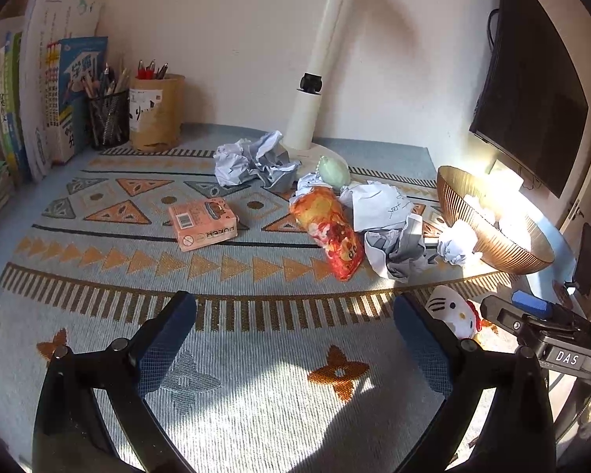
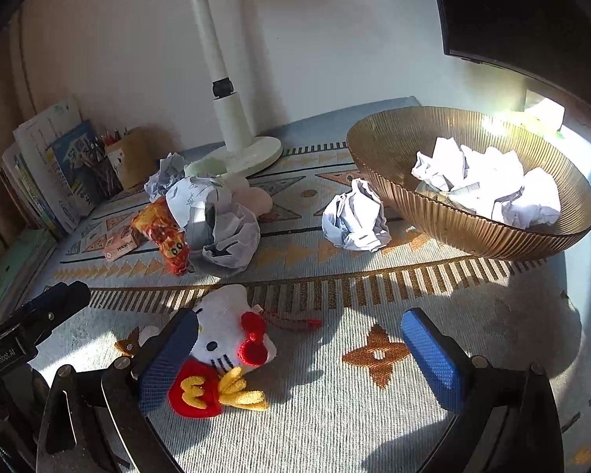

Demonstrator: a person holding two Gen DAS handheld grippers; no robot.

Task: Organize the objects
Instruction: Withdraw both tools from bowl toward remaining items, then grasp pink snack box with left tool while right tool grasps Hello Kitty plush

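just beside the ribbed bowl (image 2: 453, 232) lies a paper ball (image 2: 354, 220); my right gripper (image 2: 299, 349), fingers apart and empty, should probably pinch its middle gently.

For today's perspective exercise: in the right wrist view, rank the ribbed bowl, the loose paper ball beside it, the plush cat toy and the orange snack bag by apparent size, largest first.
1. Ribbed bowl
2. Plush cat toy, enlarged by nearness to the camera
3. Loose paper ball
4. Orange snack bag, partly hidden by paper, so its rank against the ball is unsure
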